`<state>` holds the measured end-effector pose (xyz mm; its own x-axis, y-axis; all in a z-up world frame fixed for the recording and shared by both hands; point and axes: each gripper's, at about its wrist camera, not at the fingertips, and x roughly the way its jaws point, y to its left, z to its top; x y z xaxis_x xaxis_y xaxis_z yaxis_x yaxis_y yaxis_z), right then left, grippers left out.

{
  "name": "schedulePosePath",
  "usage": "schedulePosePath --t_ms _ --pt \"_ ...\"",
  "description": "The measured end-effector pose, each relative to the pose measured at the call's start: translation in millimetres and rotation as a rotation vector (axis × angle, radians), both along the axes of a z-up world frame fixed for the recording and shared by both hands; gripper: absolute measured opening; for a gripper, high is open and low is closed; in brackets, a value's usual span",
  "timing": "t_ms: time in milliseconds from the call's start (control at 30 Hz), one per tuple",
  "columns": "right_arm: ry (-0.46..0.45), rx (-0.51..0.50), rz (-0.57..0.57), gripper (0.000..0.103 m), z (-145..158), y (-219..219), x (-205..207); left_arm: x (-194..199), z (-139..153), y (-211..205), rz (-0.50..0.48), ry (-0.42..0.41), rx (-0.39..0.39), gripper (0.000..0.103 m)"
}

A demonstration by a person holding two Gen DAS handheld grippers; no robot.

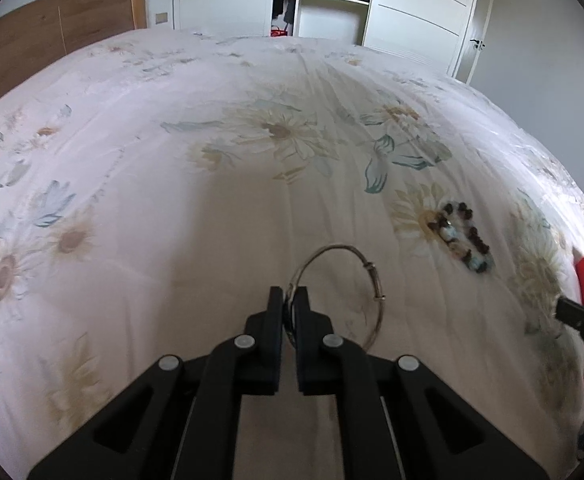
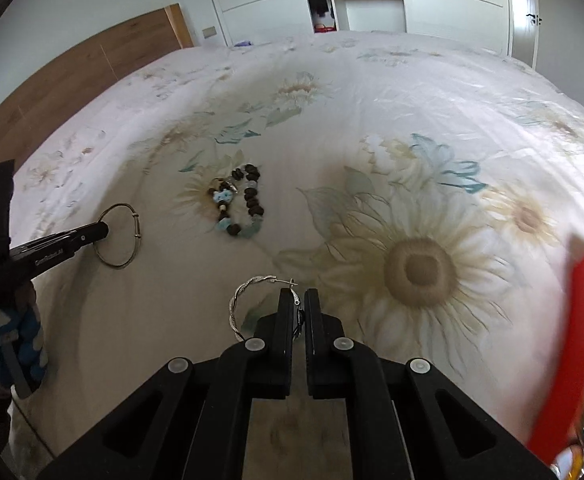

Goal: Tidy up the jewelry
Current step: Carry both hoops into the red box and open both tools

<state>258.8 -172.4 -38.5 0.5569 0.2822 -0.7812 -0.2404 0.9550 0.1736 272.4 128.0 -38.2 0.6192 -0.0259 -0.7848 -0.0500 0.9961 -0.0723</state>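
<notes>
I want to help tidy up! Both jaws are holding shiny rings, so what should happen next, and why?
Probably carry the twisted hoop in the right gripper over to the red box at its right, since both grippers are already shut on jewelry; the left gripper holds the silver bangle. The beaded bracelet lies ungrasped.

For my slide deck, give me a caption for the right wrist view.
Right tool grips a twisted hoop; left tool holds a bangle beside a beaded bracelet.
</notes>
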Motion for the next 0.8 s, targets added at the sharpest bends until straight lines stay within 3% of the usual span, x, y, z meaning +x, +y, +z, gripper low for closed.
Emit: schedulePosePath --t_ms 400,633,800 --pt "-0.076 -0.007 -0.153 0.005 59.4 -90.0 -81.4 -45.6 50.0 -42.5 -0.079 -0.033 0.054 0.005" --pt "-0.087 -0.037 -0.278 0.005 72.5 -162.9 -121.1 -62.9 78.9 -125.0 -0.235 -0.074 0.017 0.005" --pt "-0.073 -0.062 -0.359 0.005 67.8 -208.3 -142.8 -73.4 86.6 -205.4 -0.380 -0.077 -0.032 0.005"
